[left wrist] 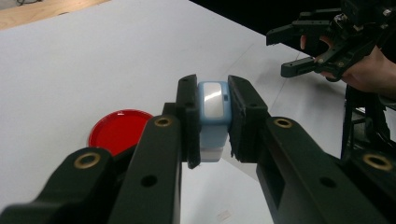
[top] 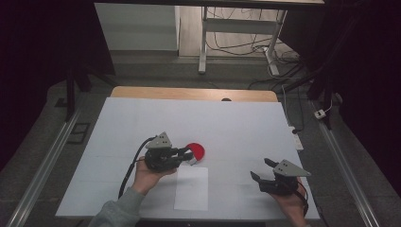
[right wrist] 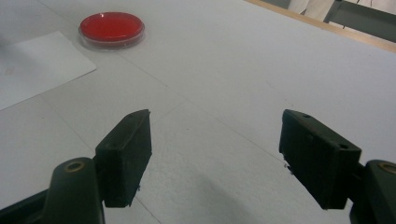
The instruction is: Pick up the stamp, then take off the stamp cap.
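I am clamping my left claw (left wrist: 214,119) on a small pale-blue block (left wrist: 214,112) with a glossy whitish face. In the left gripper view its two black jaws are pressing against the block's two sides, drawn in as near together as the block allows, and the block is sitting upright between them, its lower end whiter than its blue top. I am holding it up off the white worktop (top: 236,123), not resting it on anything.

From the high view my left claw (top: 187,154) is pointing toward the right, with its tips just beside the red round dish (top: 196,151), which is lying flat on the worktop. In the left gripper view that dish (left wrist: 119,130) is showing below and to the left of my jaws, apart from the block. A white sheet of paper (top: 191,188) is lying just in front of the dish, near my left hand (top: 146,175).

My right claw (top: 263,169) is standing wide open and gripping nothing. In the right gripper view its jaws are spread well apart over bare worktop, touching no object, and the dish (right wrist: 111,28) is sitting well away from them at the upper left.
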